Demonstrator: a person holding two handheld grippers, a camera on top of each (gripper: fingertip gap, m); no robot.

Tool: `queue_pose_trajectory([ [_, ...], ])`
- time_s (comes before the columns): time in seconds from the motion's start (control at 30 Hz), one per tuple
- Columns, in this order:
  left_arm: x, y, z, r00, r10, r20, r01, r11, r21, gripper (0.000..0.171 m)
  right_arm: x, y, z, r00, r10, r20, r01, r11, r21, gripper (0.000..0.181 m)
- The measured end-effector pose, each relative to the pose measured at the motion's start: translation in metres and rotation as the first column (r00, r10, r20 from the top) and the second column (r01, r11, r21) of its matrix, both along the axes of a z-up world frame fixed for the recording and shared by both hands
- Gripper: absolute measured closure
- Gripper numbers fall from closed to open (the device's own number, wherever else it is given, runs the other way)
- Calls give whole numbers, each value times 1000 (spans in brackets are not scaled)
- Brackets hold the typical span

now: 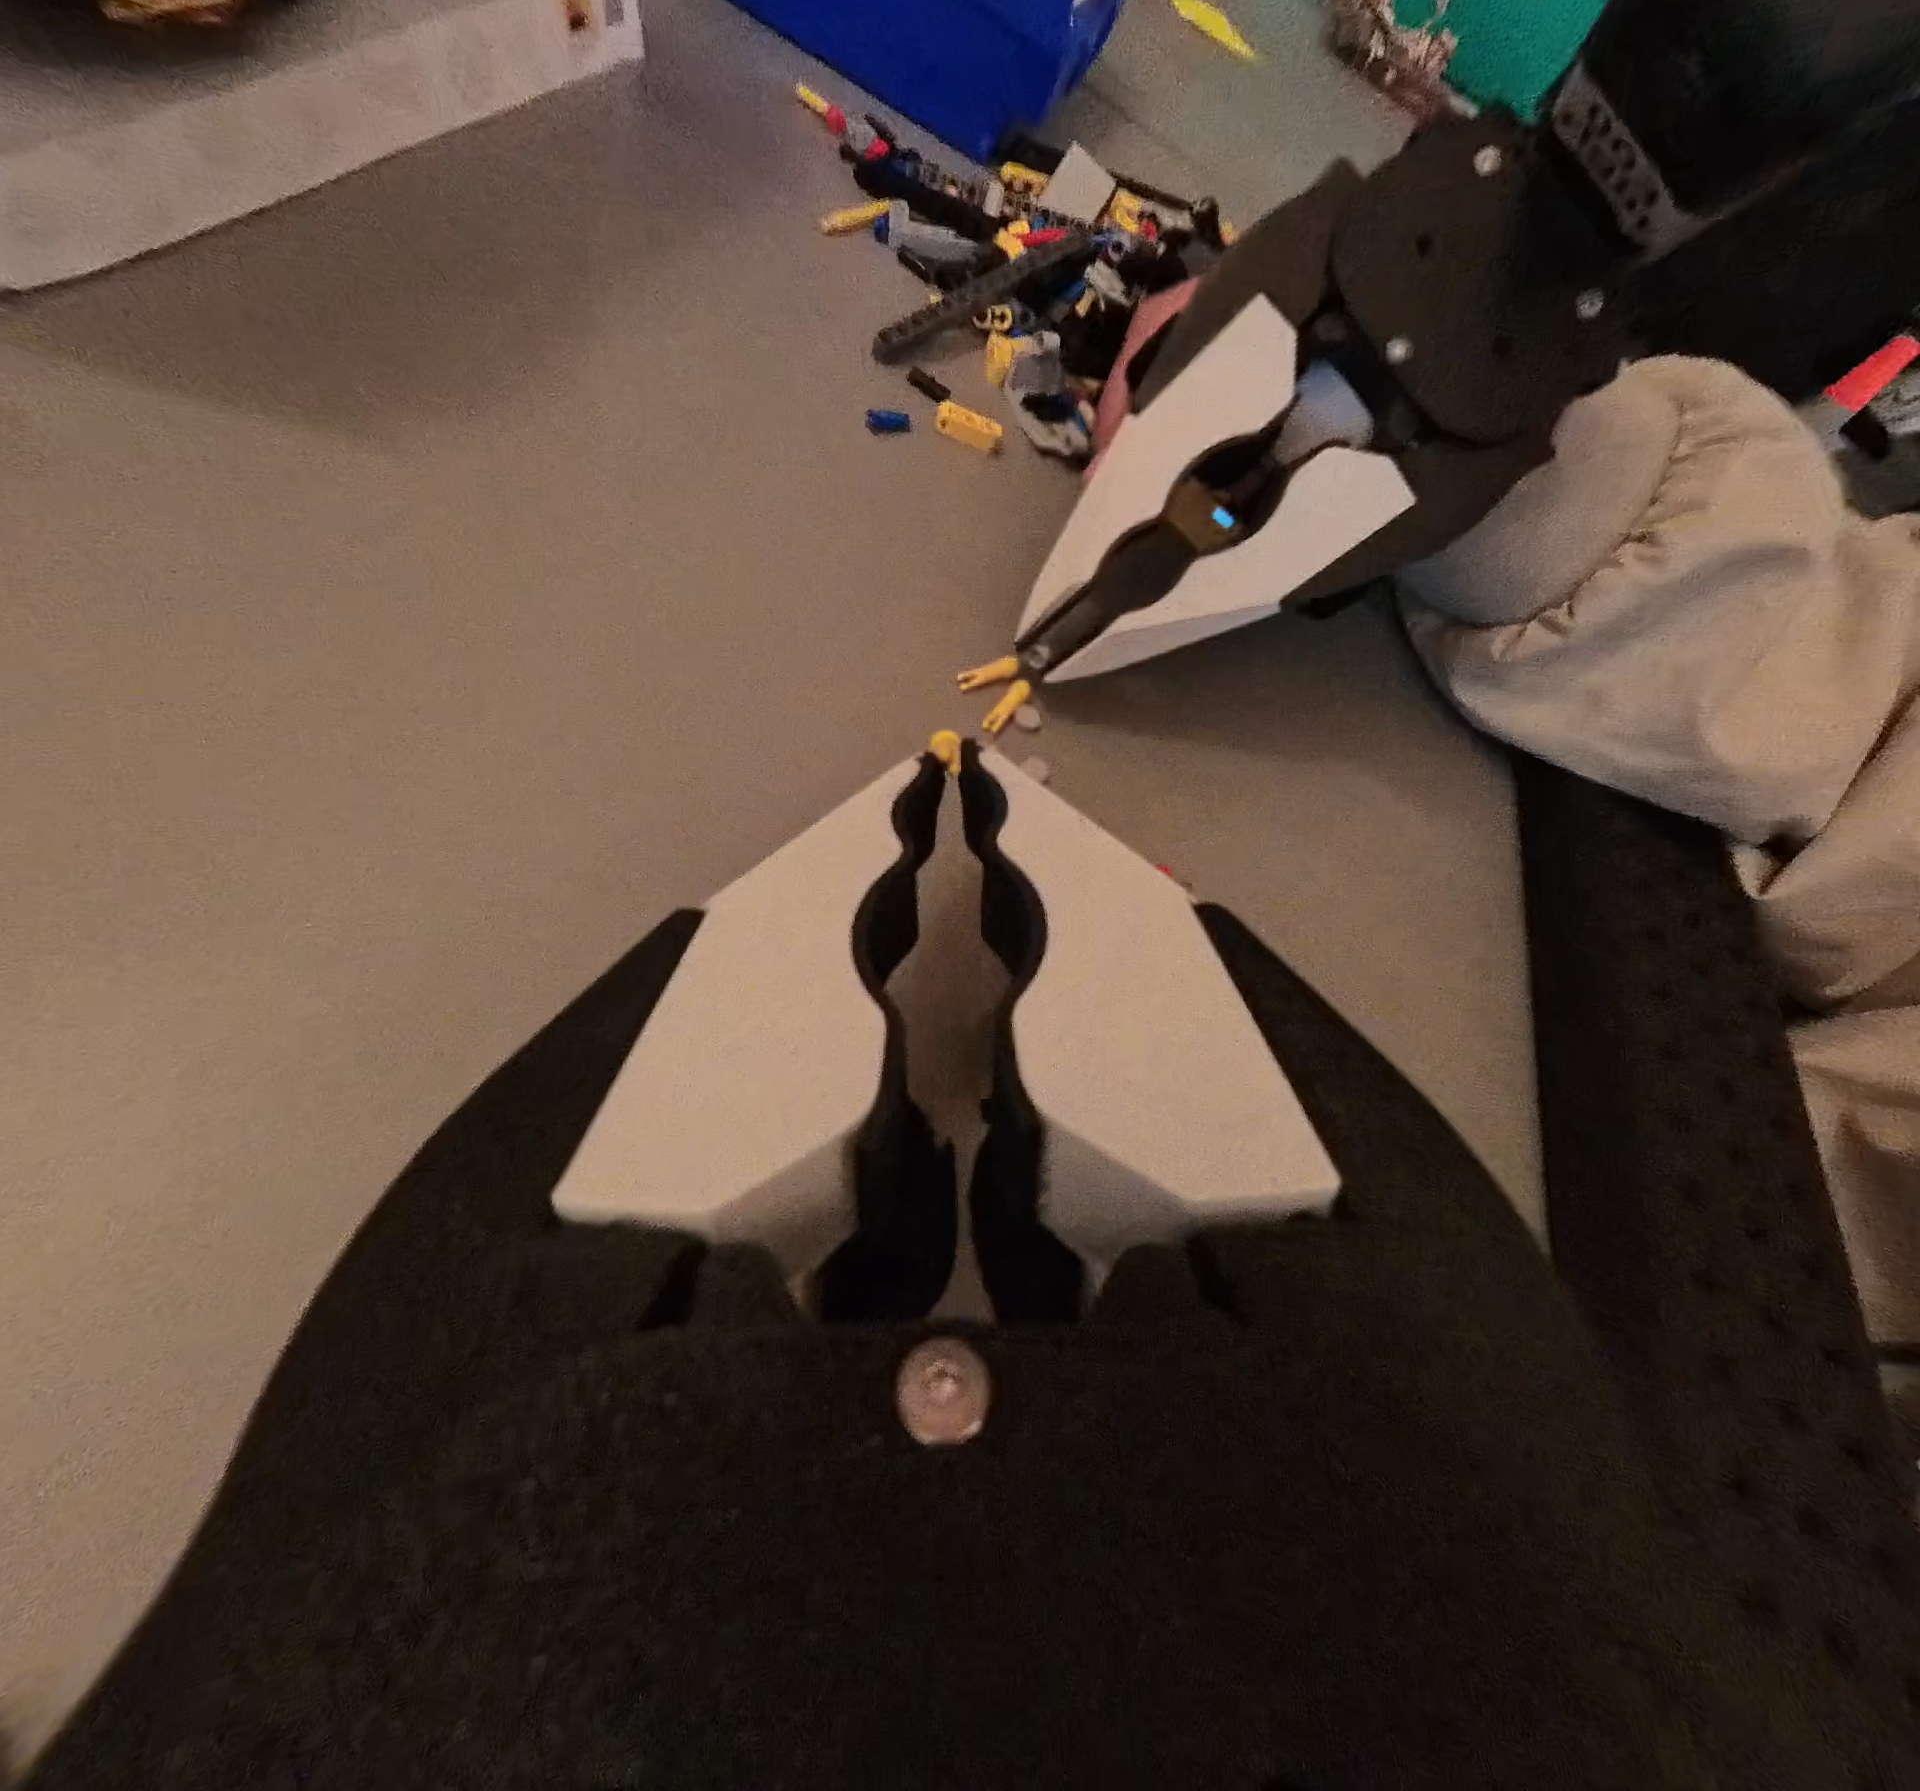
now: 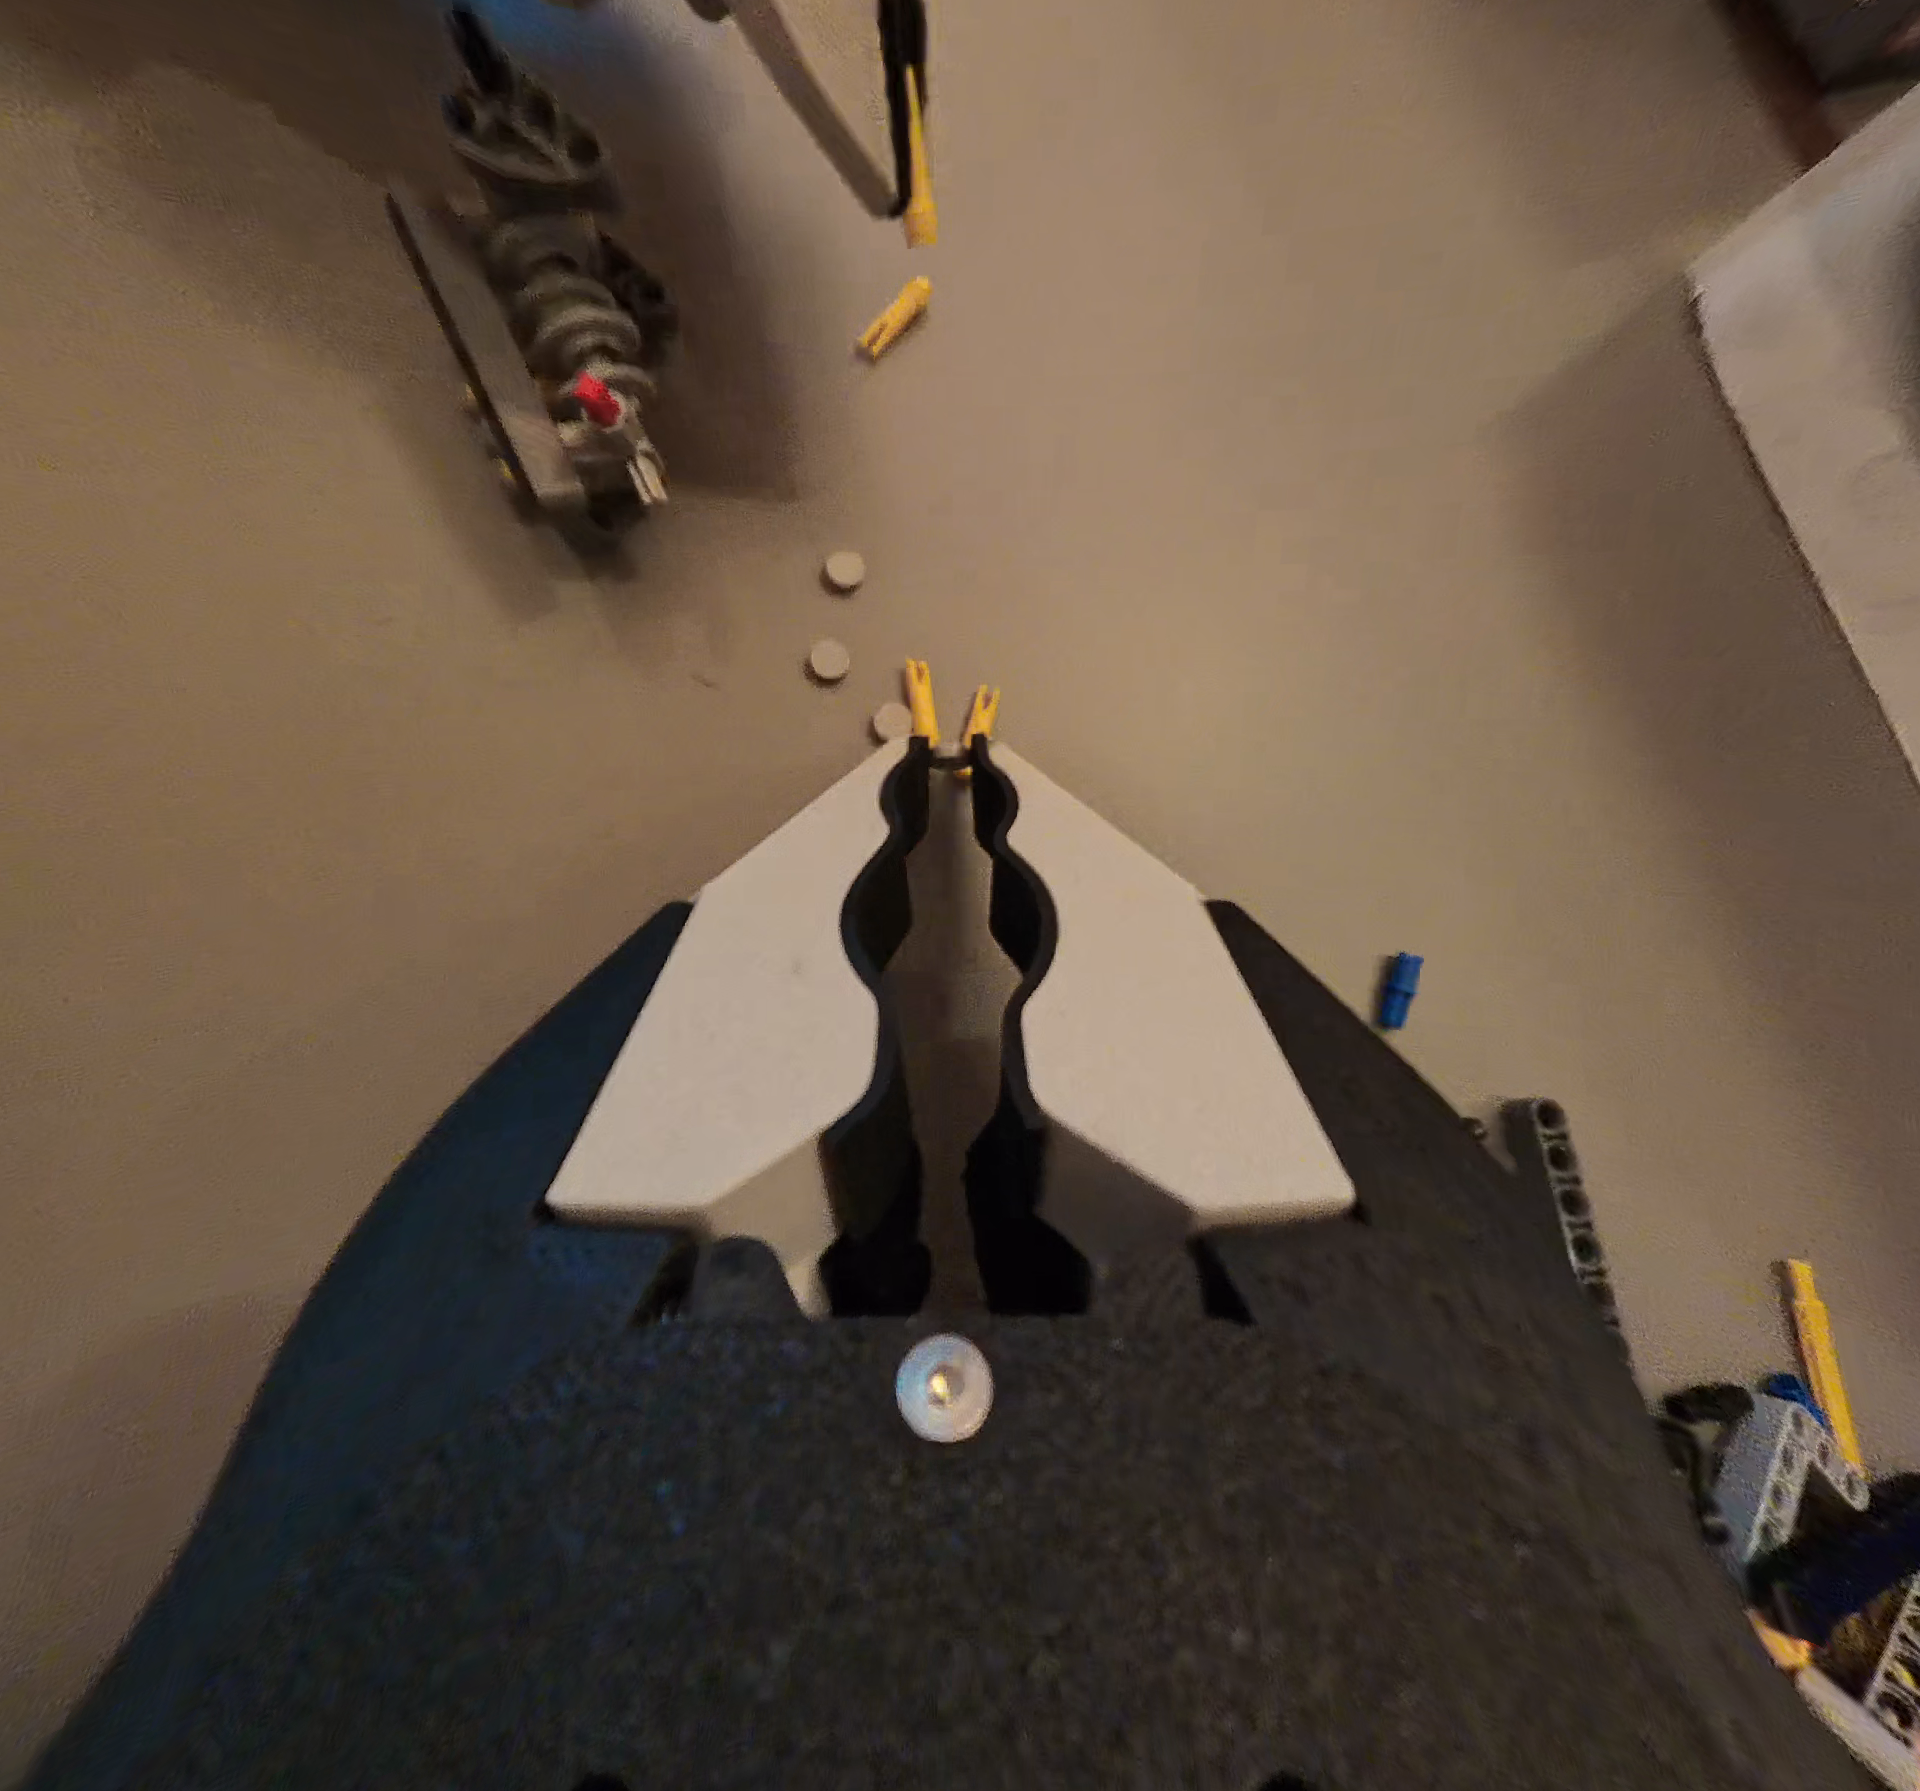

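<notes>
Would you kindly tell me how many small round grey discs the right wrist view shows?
3 discs in a line: nearest disc beside the right gripper, middle disc, farthest disc. Others may be hidden.

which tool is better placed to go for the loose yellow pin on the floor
Left, probably. The left tool hangs beside the loose pin; the right tool is farther back. Both are full though: left grips a yellow pin, right a piece with two yellow pins.
</notes>
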State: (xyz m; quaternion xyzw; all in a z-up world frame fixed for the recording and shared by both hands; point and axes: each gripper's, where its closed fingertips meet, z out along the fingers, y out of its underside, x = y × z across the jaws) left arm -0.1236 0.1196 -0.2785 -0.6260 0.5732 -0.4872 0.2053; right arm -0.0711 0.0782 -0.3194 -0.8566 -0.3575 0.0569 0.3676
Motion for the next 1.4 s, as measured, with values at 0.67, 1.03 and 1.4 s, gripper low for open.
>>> queue_pose_trajectory([
  [0.67,-7,-35,58,954,-140,267,222,925,-310,168,-59,20,86,995,95,8,-83,822,563,171],
  [1.03,-11,-15,44,981,-88,174,126,967,-222,139,22,22,88,971,-160,176,40,838,544,177],
  [1.4,-53,-48,-26,918,-362,-159,374,926,51,118,170,-43,27,840,-540,40,539,841,38,160],
])
